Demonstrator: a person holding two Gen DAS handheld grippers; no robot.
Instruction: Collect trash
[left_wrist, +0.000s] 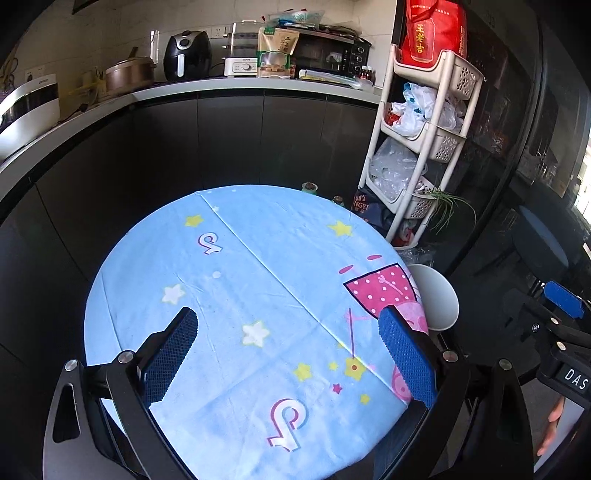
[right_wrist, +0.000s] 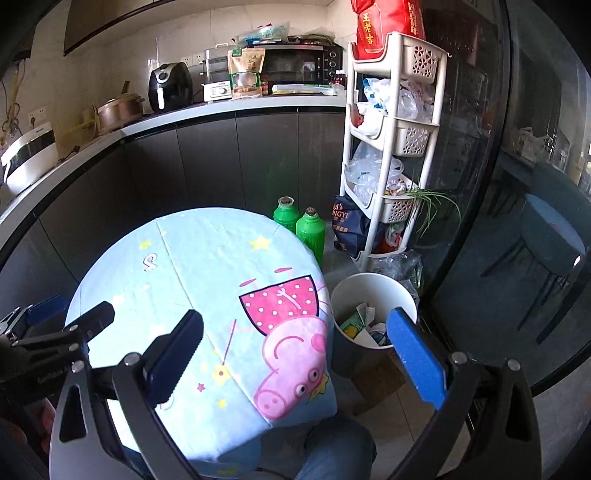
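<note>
Hovering above the round table under its pale blue cartoon-print cloth (left_wrist: 236, 295), I hold my left claw (left_wrist: 288, 354) and right claw (right_wrist: 295, 358) spread wide, both empty. Crumpled paper trash (right_wrist: 364, 323) already sits in the white round plastic bin (right_wrist: 369, 286) just beside the table. I see no loose scraps on the cloth; closing blindly could snag the fabric and drag it.

The round table (left_wrist: 122, 295) carries only a blue cartoon-print cloth (left_wrist: 258, 280), spread flat below and ahead of the left claw (left_wrist: 291, 354); its surface is bare.
</note>
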